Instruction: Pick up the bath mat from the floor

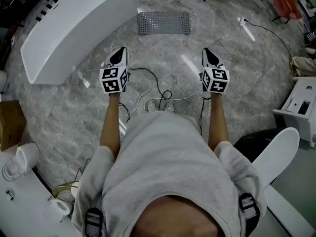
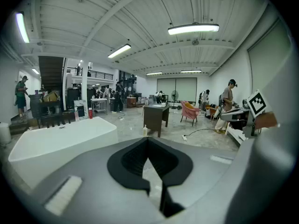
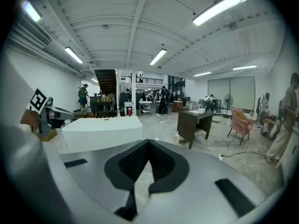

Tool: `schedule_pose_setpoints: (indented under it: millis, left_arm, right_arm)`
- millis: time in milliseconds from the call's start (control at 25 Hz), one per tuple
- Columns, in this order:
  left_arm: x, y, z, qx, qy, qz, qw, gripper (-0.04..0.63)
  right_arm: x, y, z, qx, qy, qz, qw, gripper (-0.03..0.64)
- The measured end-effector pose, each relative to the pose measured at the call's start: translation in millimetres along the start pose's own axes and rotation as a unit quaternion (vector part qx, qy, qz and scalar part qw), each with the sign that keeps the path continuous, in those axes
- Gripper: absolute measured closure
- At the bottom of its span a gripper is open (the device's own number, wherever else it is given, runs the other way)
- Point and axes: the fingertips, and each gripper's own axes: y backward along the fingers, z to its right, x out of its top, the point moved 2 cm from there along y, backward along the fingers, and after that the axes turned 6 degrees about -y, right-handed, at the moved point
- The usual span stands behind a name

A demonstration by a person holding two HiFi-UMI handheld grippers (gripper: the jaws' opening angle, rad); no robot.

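The grey, dotted bath mat [image 1: 164,22] lies flat on the marble floor ahead of me, just right of the white bathtub [image 1: 74,26]. My left gripper [image 1: 117,57] is held out over the floor, short of the mat and to its left, jaws shut with nothing in them. My right gripper [image 1: 209,57] is level with it on the right, also shut and empty. In the left gripper view the jaws [image 2: 148,146] meet at their tips; in the right gripper view the jaws [image 3: 148,148] do the same. The mat is hidden in both gripper views.
Cables [image 1: 158,95] trail over the floor by my feet, and a power strip [image 1: 245,27] lies at the right. A white cabinet [image 1: 301,107] stands at the right edge, a cardboard box [image 1: 10,122] at the left. Across the room stand a dark table [image 2: 156,117] and a pink chair [image 2: 189,112].
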Motion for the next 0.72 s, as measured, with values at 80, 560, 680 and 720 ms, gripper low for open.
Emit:
schedule_pose_setpoints:
  millis: [80, 560, 680, 720]
  left_arm:
    - [-1, 2, 1, 0.001, 0.002, -0.001, 1.0000, 0.584]
    - [-1, -10, 23, -0.052, 0.016, 0.009, 0.9985, 0.296]
    - [0, -10, 32, -0.050, 0.022, 0.019, 0.9983, 0.295]
    - [0, -10, 34, -0.049, 0.022, 0.020, 0.9983, 0.295]
  right_arm:
    - [-1, 2, 1, 0.000, 0.000, -0.001, 1.000, 0.603]
    - [1, -2, -4, 0.043, 0.006, 0.015, 0.999, 0.360]
    - [0, 0, -1, 0.047, 0.015, 0.013, 0.999, 0.359]
    - [-1, 1, 1, 0.045, 0.020, 0.012, 0.999, 0.359]
